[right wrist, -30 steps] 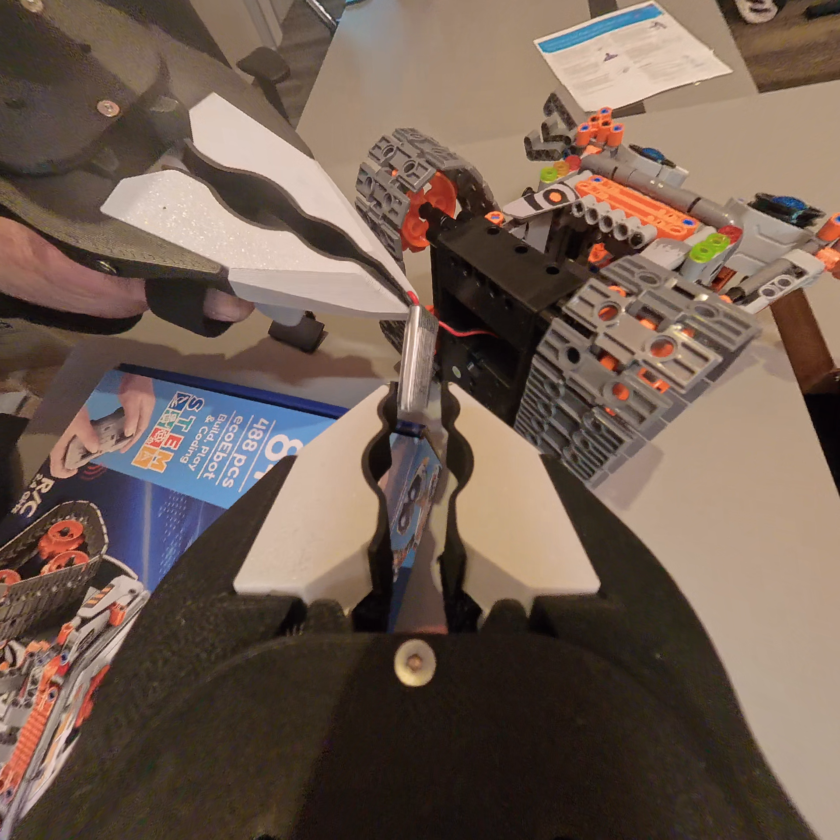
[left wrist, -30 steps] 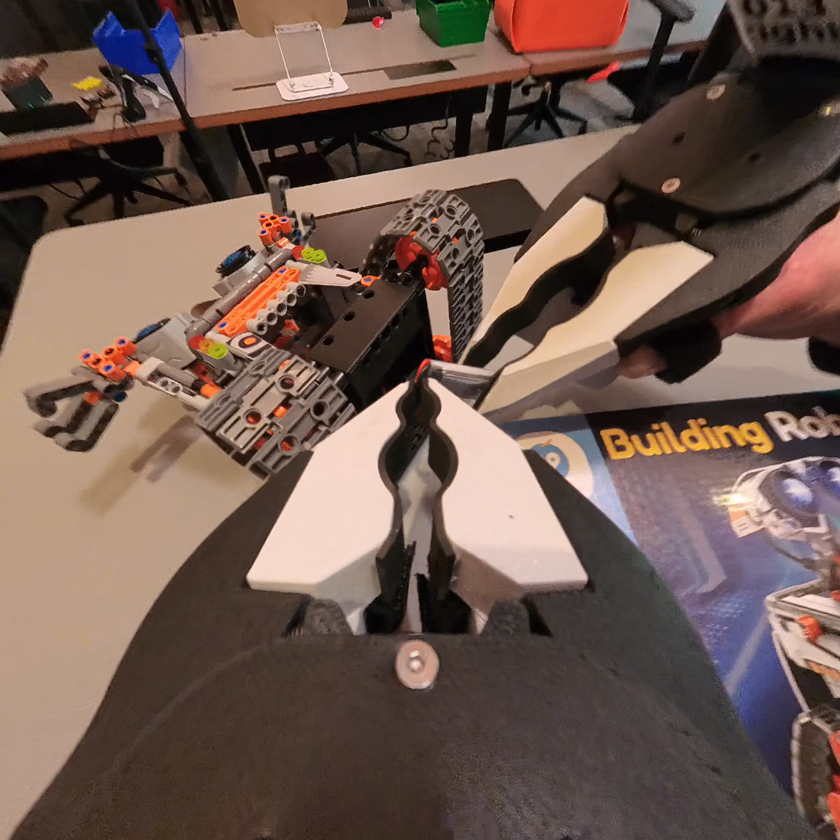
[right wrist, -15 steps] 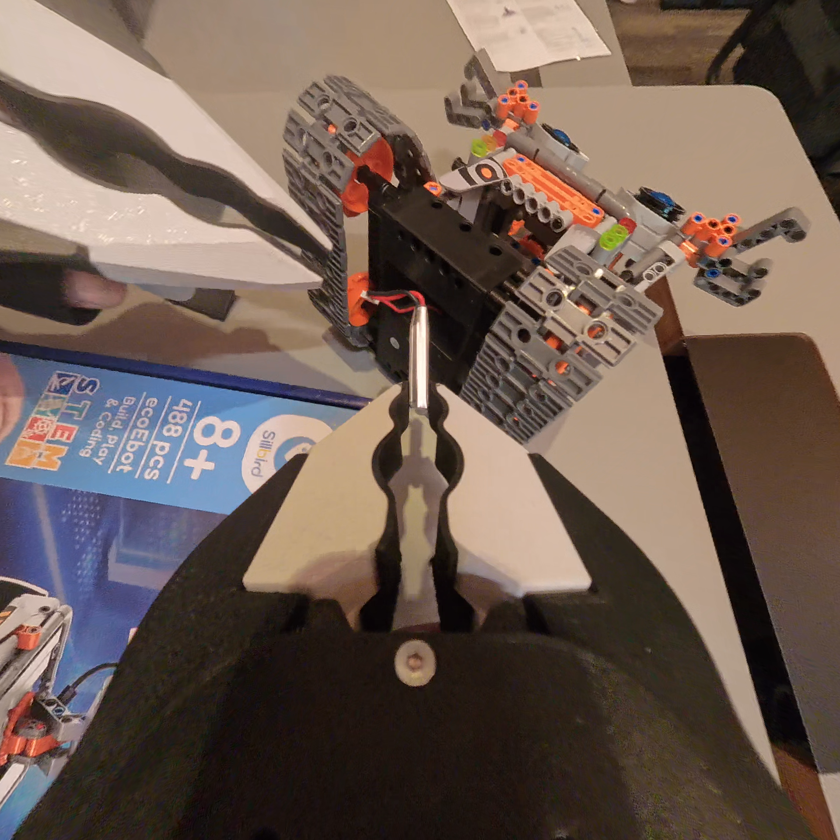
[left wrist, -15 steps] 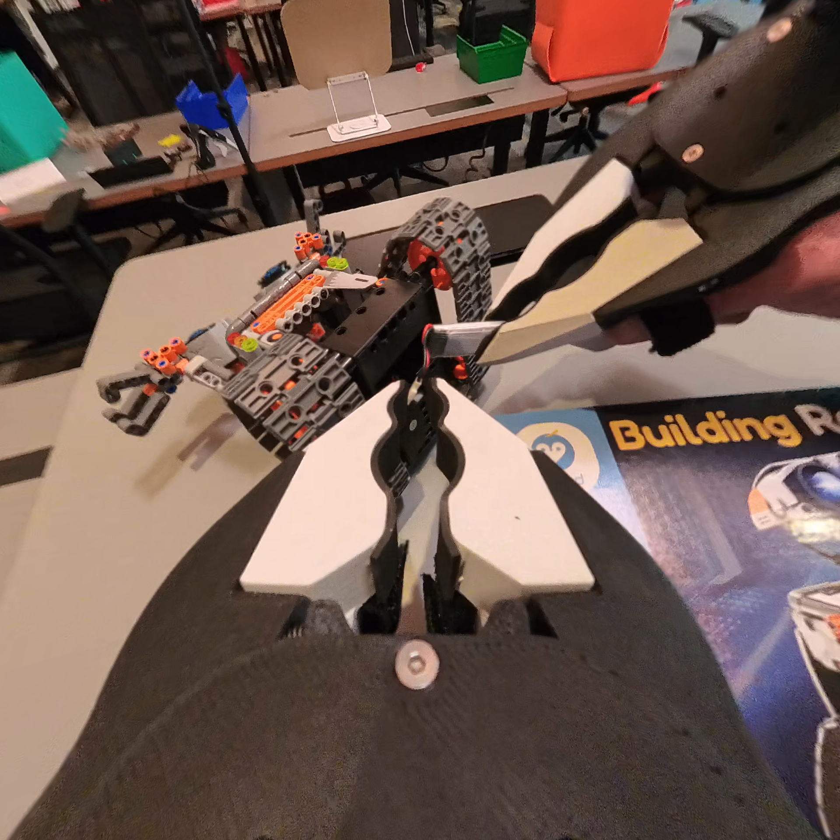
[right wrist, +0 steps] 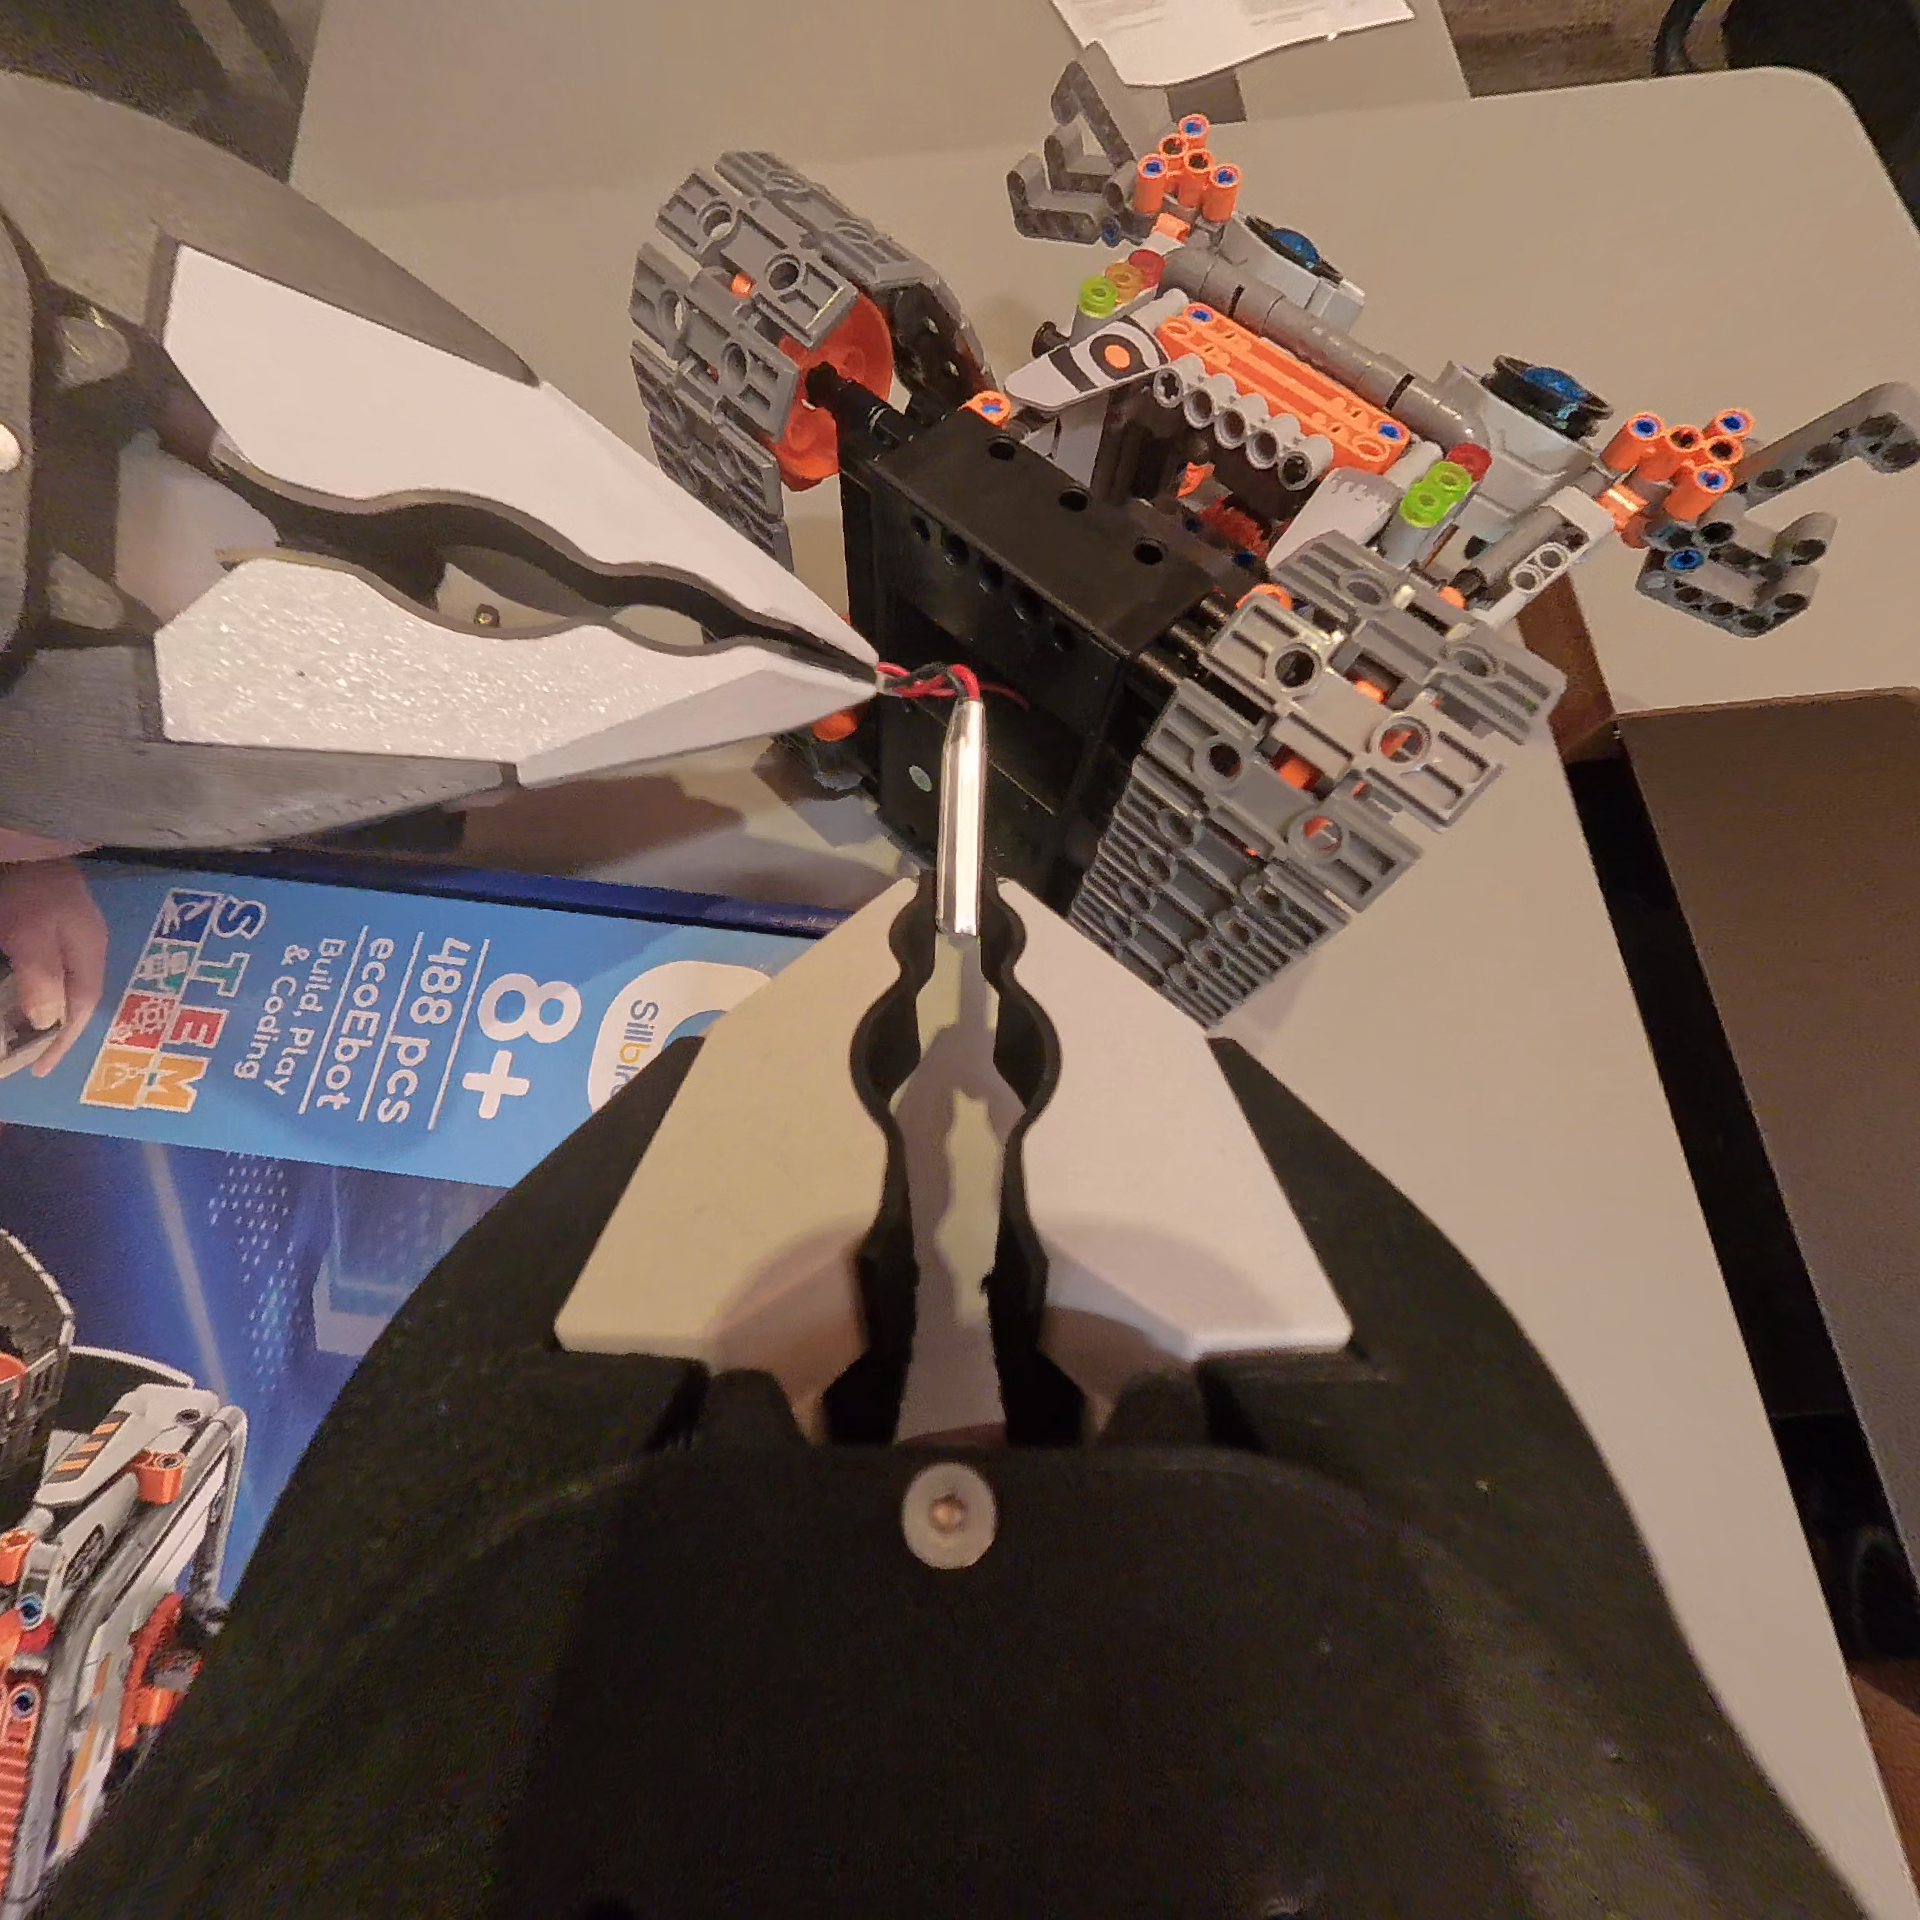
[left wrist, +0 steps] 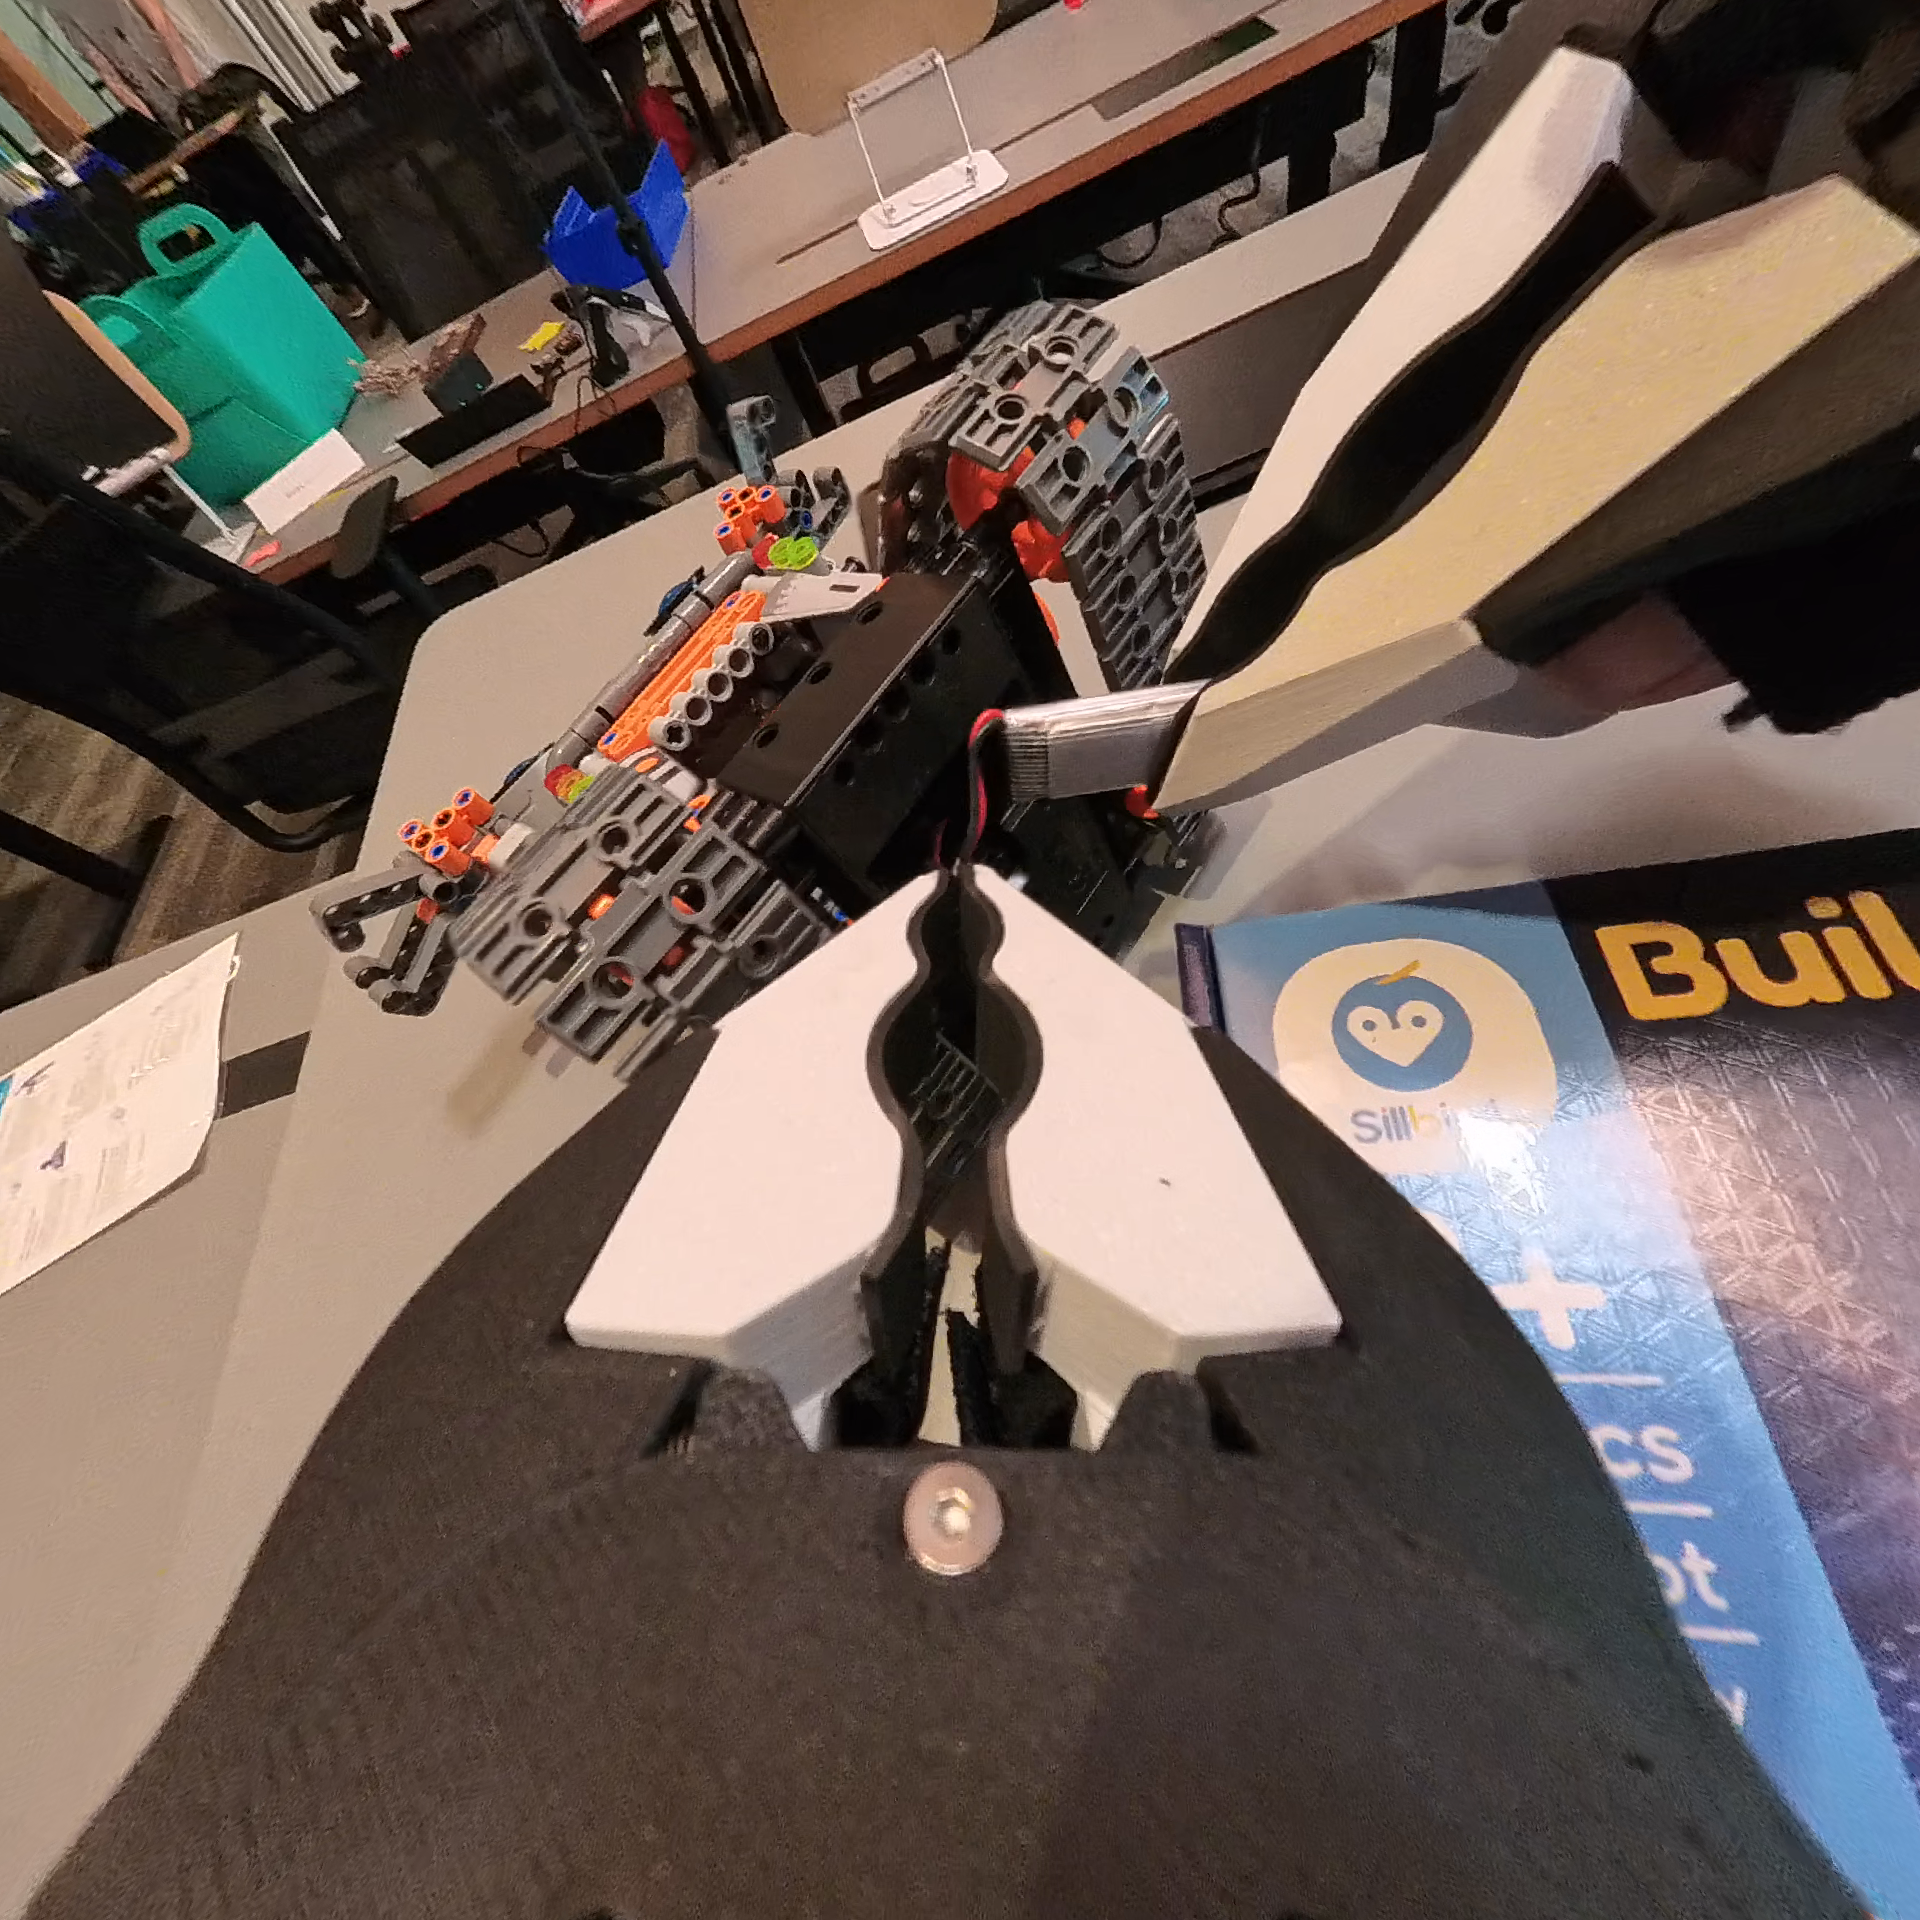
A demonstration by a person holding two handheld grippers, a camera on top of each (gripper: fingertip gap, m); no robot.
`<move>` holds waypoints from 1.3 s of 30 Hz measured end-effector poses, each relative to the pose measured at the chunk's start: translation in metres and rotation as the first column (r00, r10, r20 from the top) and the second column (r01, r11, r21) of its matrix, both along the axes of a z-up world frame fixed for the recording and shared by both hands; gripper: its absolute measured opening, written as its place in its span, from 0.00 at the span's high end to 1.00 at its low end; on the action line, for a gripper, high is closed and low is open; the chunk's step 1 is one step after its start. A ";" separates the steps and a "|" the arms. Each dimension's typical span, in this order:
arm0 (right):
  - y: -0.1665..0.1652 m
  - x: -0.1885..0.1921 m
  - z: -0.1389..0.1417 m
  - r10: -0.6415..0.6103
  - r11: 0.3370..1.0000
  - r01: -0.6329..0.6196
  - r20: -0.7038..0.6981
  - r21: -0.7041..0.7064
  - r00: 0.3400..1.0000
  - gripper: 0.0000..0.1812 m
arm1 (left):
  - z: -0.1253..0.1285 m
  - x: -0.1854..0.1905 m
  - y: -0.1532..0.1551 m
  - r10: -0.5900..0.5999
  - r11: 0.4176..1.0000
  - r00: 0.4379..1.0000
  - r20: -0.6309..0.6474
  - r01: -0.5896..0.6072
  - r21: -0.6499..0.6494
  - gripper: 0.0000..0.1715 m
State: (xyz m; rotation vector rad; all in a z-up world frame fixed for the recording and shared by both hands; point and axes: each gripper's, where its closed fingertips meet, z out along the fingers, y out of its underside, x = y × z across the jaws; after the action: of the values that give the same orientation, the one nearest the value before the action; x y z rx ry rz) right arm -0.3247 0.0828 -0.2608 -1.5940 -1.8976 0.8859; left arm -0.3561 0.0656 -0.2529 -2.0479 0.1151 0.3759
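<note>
In the left wrist view, the left gripper [left wrist: 961, 883], with white wedge-shaped fingers and black wavy pads, is seen pinched together at the tips on the twisted red-and-black wires [left wrist: 971, 790] that run up to a flat silver battery pack [left wrist: 1091, 740]. That pack is clamped at its far end by the right gripper [left wrist: 1195, 743], which enters from the upper right. Just behind both tips a tracked toy robot built of grey, black and orange plastic bricks [left wrist: 790, 748] is tilted on the grey tabletop [left wrist: 312, 1195] — one grey tread loop is raised, and a black box-shaped block forms its near end. A blue printed cardboard box [left wrist: 1662, 1195] lies flat to the right, beside the gripper body. A printed paper sheet [left wrist: 104, 1101] lies at the left edge. A teal plastic tote [left wrist: 239, 343] and a blue bin [left wrist: 623, 234] are seen on desks well behind.

In the right wrist view, the right gripper [right wrist: 958, 899] is closed on the thin edge of the silver battery pack [right wrist: 961, 821], which stands out straight ahead of its tips. The left gripper [right wrist: 868, 670] comes in from the left, its tips shut on the wires [right wrist: 925, 681] just at the pack's far end. The toy robot [right wrist: 1195, 582] is propped right behind — its claw arms point away to the right. The blue box [right wrist: 343, 1008] is seen at lower left, and a paper sheet [right wrist: 1226, 26] at the top edge.
</note>
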 end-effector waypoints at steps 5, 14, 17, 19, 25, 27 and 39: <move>-0.002 0.000 -0.002 0.011 0.999 -0.011 0.011 -0.033 1.000 0.97 | -0.004 -0.001 0.006 0.013 1.000 0.997 -0.073 -0.013 -0.003 1.00; -0.008 -0.002 -0.008 0.050 0.999 -0.050 0.066 -0.012 0.997 0.97 | -0.011 -0.006 0.015 0.032 0.999 0.997 -0.070 -0.034 -0.029 1.00; -0.004 -0.005 -0.008 0.044 0.999 -0.044 0.082 0.003 0.996 0.97 | -0.013 -0.008 0.017 0.042 0.999 0.999 -0.023 -0.043 -0.032 1.00; -0.002 -0.007 -0.009 0.045 0.998 -0.049 0.100 0.040 0.994 0.97 | -0.014 -0.009 0.018 0.052 0.998 0.999 0.002 -0.051 -0.048 1.00; 0.001 -0.014 -0.008 0.030 0.996 -0.039 0.125 0.074 0.992 0.97 | -0.009 -0.010 0.013 0.073 0.997 0.997 -0.022 -0.073 -0.019 1.00; 0.000 -0.016 -0.010 0.027 0.996 -0.038 0.132 0.083 0.991 0.97 | -0.011 -0.012 0.010 0.085 0.996 0.996 -0.010 -0.085 -0.017 0.97; 0.000 -0.018 -0.013 0.011 0.996 -0.022 0.136 0.083 0.991 0.97 | 0.040 -0.032 -0.016 -0.046 0.999 0.930 -0.364 0.045 -0.011 0.70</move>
State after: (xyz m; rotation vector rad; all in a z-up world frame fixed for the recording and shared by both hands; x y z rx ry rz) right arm -0.3429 0.0825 -0.2735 -1.6268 -2.0157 0.7102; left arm -0.3880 0.0494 -0.2128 -1.9542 0.3890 0.7260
